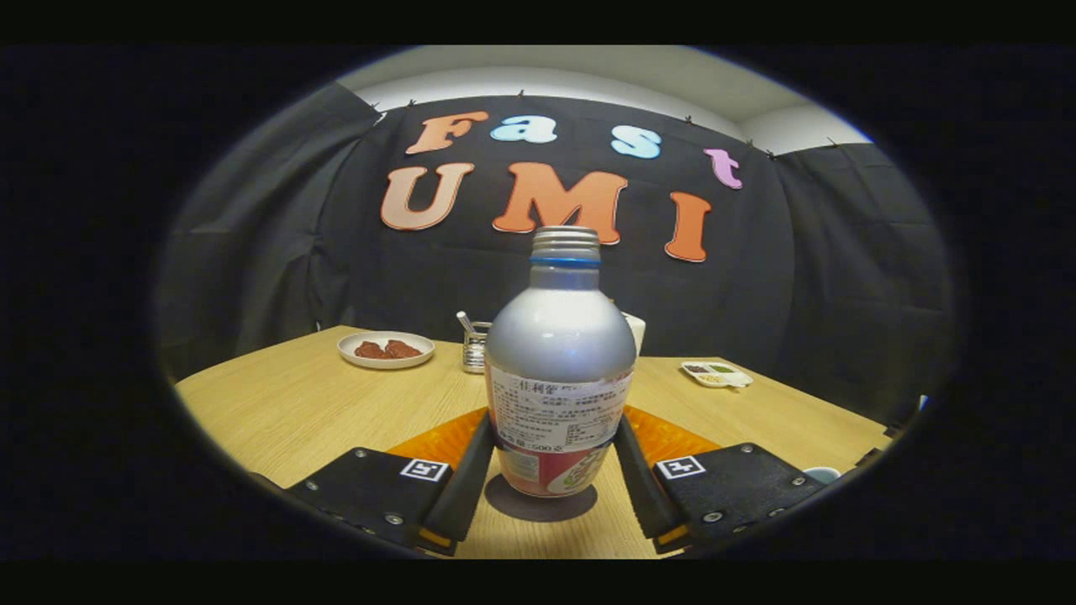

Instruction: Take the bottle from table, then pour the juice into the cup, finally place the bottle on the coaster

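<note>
I have the gripper closed around the bottle: one finger presses its left side and the other its right, both at the level of the paper label, so the fingers are clamped on it. The bottle stands upright between them, a silver metal body with a threaded neck, a blue ring under the thread and no cap on it. Its base sits on the coaster, a dark round disc that shows just under and in front of the bottle, between the fingers.

All of this rests on a light wooden table. Beyond the fingers, to the left, I see a white plate with brown food on it. Just left of the bottle's shoulder and further back stands a small metal holder with something sticking out of it. Behind the bottle's right shoulder a bit of a white object peeks out; I cannot tell what it is. Beyond the right finger lies a small white dish with divided sections.
</note>
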